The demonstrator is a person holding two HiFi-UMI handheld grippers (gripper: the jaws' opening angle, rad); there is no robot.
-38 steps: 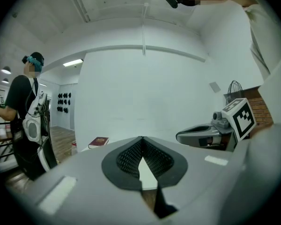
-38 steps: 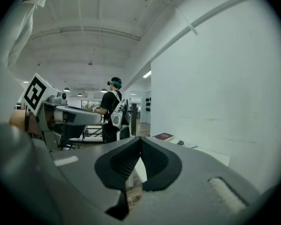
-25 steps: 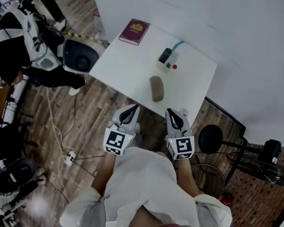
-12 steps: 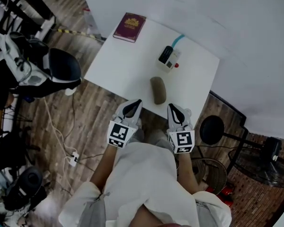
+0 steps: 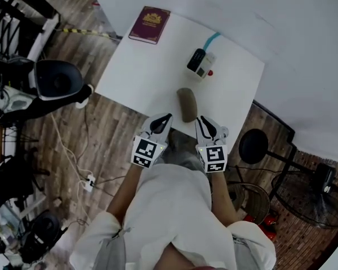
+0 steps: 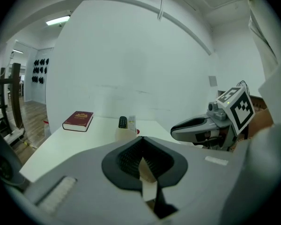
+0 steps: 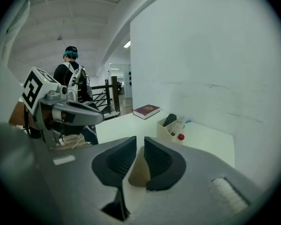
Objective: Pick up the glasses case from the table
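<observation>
**Head view.** The glasses case, a brown oval, lies on the white counter close to the near edge, with its long axis running away from the person. The left claw and the right claw sit at that edge, one on each side of the case's near end. Neither is seen to touch the case. A maroon book lies at the far left corner. A holder with remotes stands beyond the case.

**Left gripper view.** The tips of the left claw meet, and nothing is clamped between them. A tan surface shows through the slot behind the tips; what it is cannot be told. Ahead on the counter are the book and the holder. The right claw projects in from the right.

**Right gripper view.** The jaws of the right claw stand narrowly apart and have just been opening. The pads press on nothing, and a tan surface shows through the gap. Ahead on the counter are the book and the holder, which has a red ball beside it. The left claw is at the left, and a person stands in the background.
</observation>
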